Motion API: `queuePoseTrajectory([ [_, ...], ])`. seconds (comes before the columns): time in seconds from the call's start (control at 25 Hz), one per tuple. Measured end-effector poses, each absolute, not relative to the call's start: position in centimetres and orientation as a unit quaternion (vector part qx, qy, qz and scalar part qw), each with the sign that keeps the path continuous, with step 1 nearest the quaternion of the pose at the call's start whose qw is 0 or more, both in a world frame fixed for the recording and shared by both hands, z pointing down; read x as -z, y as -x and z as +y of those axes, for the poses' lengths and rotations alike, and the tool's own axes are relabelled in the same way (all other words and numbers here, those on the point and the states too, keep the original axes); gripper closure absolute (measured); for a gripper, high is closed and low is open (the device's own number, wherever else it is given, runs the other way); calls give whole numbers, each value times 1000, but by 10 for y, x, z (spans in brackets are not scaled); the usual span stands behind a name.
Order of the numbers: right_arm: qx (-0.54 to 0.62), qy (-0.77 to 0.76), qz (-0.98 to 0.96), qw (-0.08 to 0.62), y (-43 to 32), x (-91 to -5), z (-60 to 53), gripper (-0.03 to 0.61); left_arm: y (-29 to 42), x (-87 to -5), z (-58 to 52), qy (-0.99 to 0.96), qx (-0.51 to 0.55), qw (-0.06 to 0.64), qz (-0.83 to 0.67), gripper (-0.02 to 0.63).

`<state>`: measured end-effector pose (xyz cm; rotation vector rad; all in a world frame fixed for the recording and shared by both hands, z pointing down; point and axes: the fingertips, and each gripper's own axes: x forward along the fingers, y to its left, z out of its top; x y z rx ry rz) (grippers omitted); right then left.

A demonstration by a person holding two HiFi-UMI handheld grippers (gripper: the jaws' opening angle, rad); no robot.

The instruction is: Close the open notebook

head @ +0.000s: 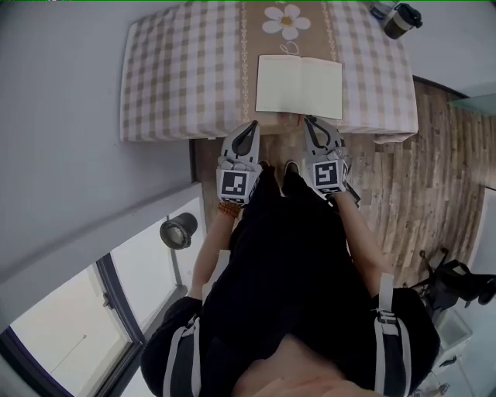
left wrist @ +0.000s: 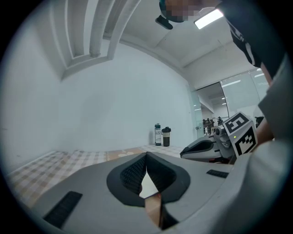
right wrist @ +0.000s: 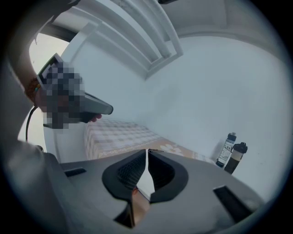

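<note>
I stand in a plain room with a white wall on my left and a wood-plank floor running off to my right. A glass panel sits low at my left side. In front of me is the bench, draped in a beige and white checked cloth. A tan runner goes down the middle of the cloth, and a white daisy is printed on it at the far end.

The notebook lies open and flat on the near half of the bench. Both pale pages face up and its fold points away from me. It rests partly on the runner and partly on the checks to the right, and its near edge is close to the bench's front edge. Two bottles stand at the far right corner, well apart from the notebook.

My left gripper points at the bench's near edge, just beside the notebook's near left corner. Its jaws are pressed tip to tip, with nothing between them. My right gripper sits by the near edge of the right page. Its jaws are drawn together until the tips all but meet, and it grasps nothing either. I cannot tell whether either tip touches the paper. The two grippers are near each other, side by side.
</note>
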<state>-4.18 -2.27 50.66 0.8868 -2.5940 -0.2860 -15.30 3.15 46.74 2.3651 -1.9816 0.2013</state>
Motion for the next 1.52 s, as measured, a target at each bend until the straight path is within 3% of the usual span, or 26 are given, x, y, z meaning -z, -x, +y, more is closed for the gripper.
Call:
queuePoseTrajectory([
  [0.4, 159, -325, -878, 313, 93, -552, -45, 528, 193, -497, -26, -830, -58, 56, -552, 597],
  [0.64, 176, -309, -845, 400, 94, -592, -41, 458, 197, -512, -36, -864, -65, 75, -494, 597],
  [0.88, 221, -280, -814, 458, 93, -617, -45, 431, 200, -528, -46, -874, -76, 76, -474, 597],
  [1.52, 297, -255, -764, 513, 92, -644, -58, 430, 198, -544, -64, -873, -78, 79, -474, 597],
])
